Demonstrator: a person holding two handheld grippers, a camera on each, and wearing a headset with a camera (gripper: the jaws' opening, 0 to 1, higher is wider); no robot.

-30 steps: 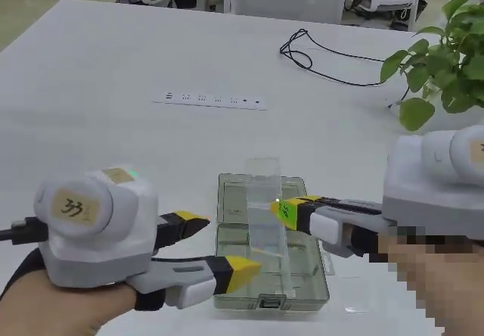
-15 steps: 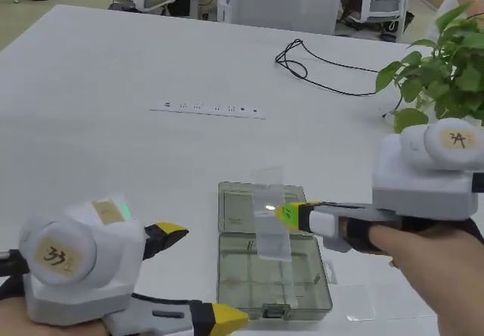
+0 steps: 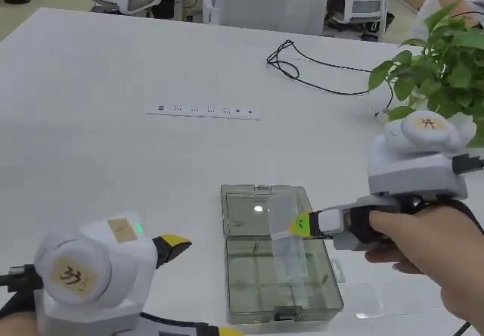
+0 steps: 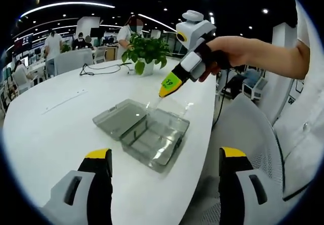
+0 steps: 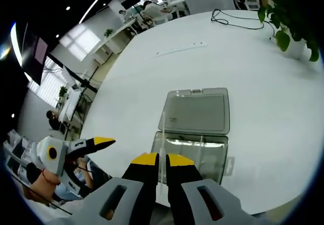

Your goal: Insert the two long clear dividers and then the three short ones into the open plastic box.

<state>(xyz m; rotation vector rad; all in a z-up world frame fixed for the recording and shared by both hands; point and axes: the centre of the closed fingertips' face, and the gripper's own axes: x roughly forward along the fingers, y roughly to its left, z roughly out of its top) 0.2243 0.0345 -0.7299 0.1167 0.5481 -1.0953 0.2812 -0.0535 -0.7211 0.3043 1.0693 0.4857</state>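
While your right tongs (image 3: 301, 225) are pinching the clear divider (image 3: 283, 249) just above the open box (image 3: 240, 275), be keeping it upright, lining its ends up with the wall slots and lowering it straight. Your left tongs (image 4: 164, 156) are hanging wide and empty near the box over the desk (image 3: 113, 147); I'd judge they are free to be steadying the base.

The left hand-held gripper (image 4: 164, 154) has drawn back — away from the box (image 4: 119, 118).

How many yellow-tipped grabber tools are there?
2: the left gripper hovers left of the clear grey plastic box, jaws open; the right gripper holds a clear plastic divider above it.
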